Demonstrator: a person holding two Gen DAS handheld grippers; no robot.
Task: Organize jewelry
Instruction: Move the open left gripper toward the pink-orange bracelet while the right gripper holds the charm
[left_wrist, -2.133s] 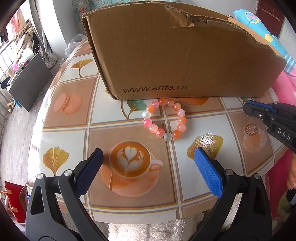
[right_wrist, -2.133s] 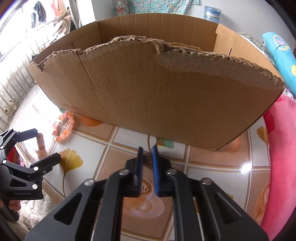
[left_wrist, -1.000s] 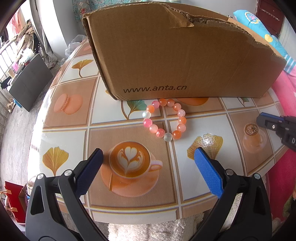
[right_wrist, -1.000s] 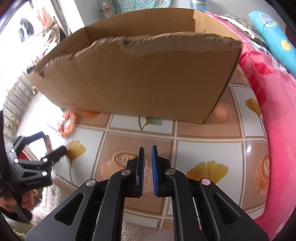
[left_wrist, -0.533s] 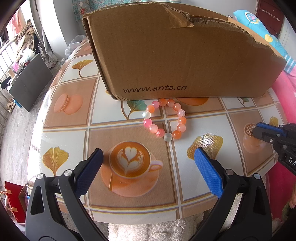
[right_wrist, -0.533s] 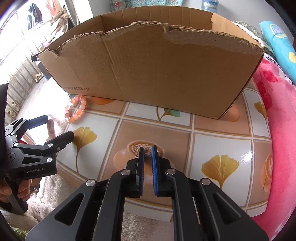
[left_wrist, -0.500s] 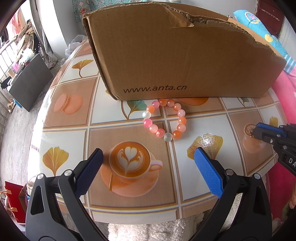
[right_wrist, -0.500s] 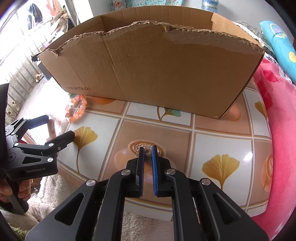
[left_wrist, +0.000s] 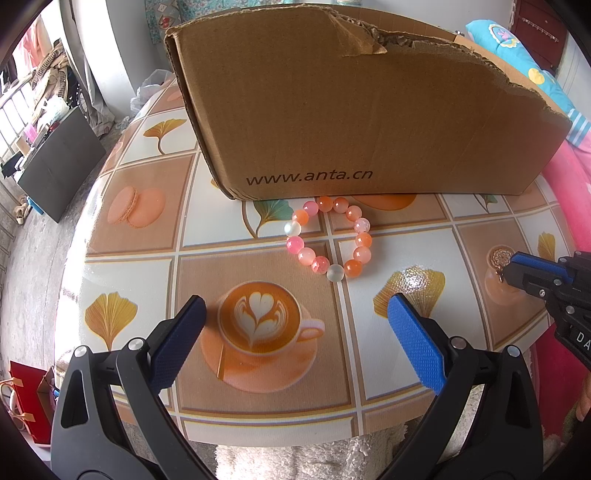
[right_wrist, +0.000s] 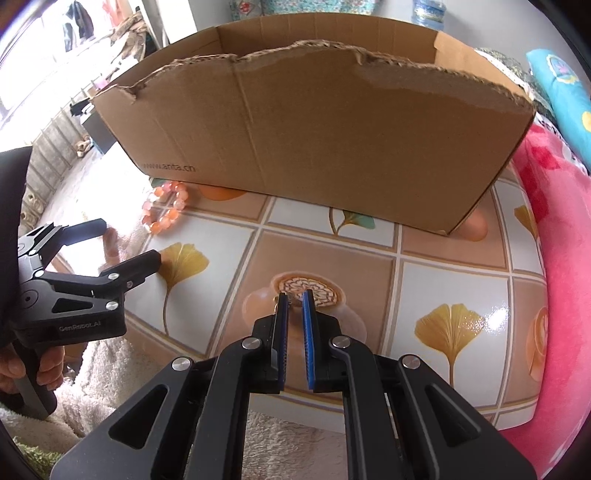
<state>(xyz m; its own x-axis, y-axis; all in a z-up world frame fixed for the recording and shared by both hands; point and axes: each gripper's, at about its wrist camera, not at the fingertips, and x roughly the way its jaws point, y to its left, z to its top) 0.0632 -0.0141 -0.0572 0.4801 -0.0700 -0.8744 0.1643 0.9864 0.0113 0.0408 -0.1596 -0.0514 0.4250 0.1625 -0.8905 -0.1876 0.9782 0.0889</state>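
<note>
A pink, orange and white bead bracelet (left_wrist: 330, 239) lies on the patterned table just in front of the cardboard box (left_wrist: 354, 110); it also shows in the right wrist view (right_wrist: 166, 211). My left gripper (left_wrist: 295, 328) is open and empty, hovering near the table's front edge, short of the bracelet. My right gripper (right_wrist: 294, 296) is nearly shut, its tips at a small gold jewelry piece (right_wrist: 291, 300) on the table; it appears at the right in the left wrist view (left_wrist: 517, 271). Whether the tips hold the piece is unclear.
The torn, open-topped box (right_wrist: 317, 122) fills the back of the round table (left_wrist: 147, 258). A pink cushion (right_wrist: 561, 240) lies to the right. White fleece (right_wrist: 280, 435) covers the near edge. Floor clutter (left_wrist: 48, 147) lies to the left.
My right gripper swung away from the box, then came down low over the table's right side to the small gold piece. My left gripper and the bracelet have not moved.
</note>
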